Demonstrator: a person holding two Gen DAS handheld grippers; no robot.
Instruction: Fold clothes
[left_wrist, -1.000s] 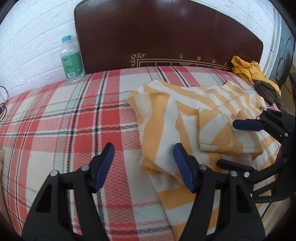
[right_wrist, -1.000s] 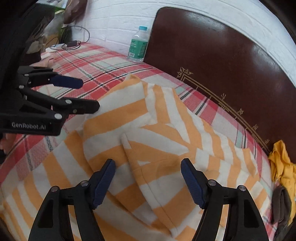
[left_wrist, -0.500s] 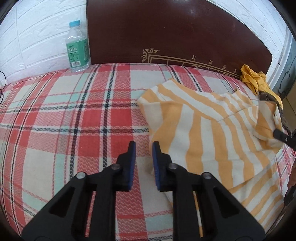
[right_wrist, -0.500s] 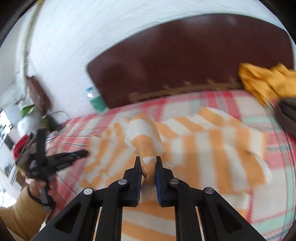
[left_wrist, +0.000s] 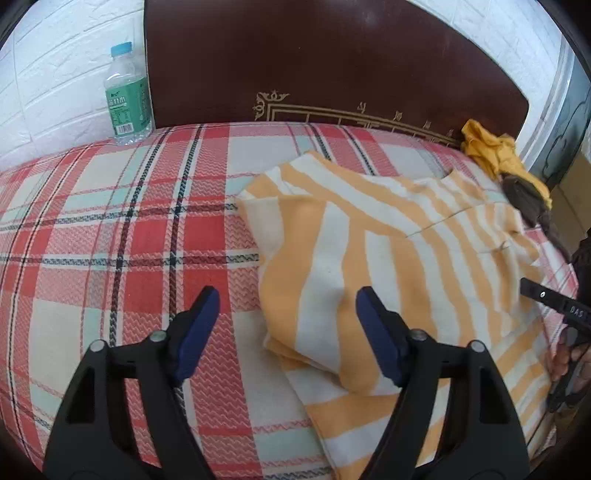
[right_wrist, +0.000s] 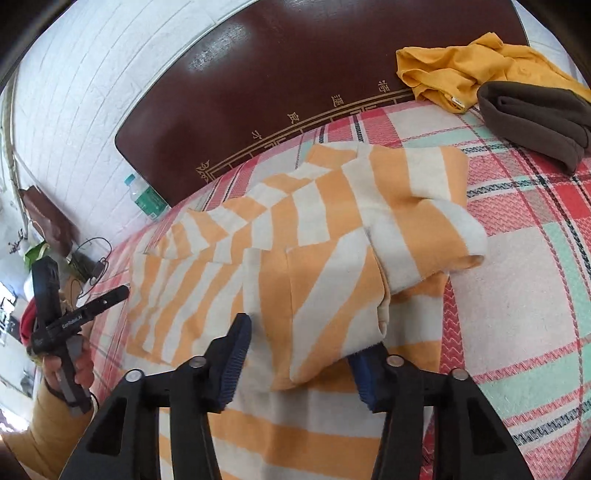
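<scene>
Nearest the left wrist camera, the left tool (left_wrist: 284, 325) stood spread wide and empty, its blue pads straddling the near left corner of the striped garment (left_wrist: 369, 266). The right tool (right_wrist: 299, 358) was likewise spread, with a folded flap of the same cloth lying between its pads; nothing was pinched.

The orange-and-cream striped garment lay on the plaid bed (left_wrist: 110, 229), partly folded, with one sleeve (right_wrist: 436, 214) doubled over toward the right. It looked like a soft, light knit that would sag and slide on itself instead of holding a crease, so it would probably be best taken at a doubled edge or corner, where the layers could be pinched together, and carried low to keep the fold from spilling.

Half a second earlier both tools had been pressed together, the right one pinching a raised bunch of the cloth; by this moment it had let go and the cloth lay flat. A second earlier both had been spread, as now.

Farther back sat a brown folded cloth (right_wrist: 535, 118) and a crumpled yellow garment (right_wrist: 461, 70) by the dark headboard (left_wrist: 332, 62), with a water bottle (left_wrist: 127, 96) at its left end.
</scene>
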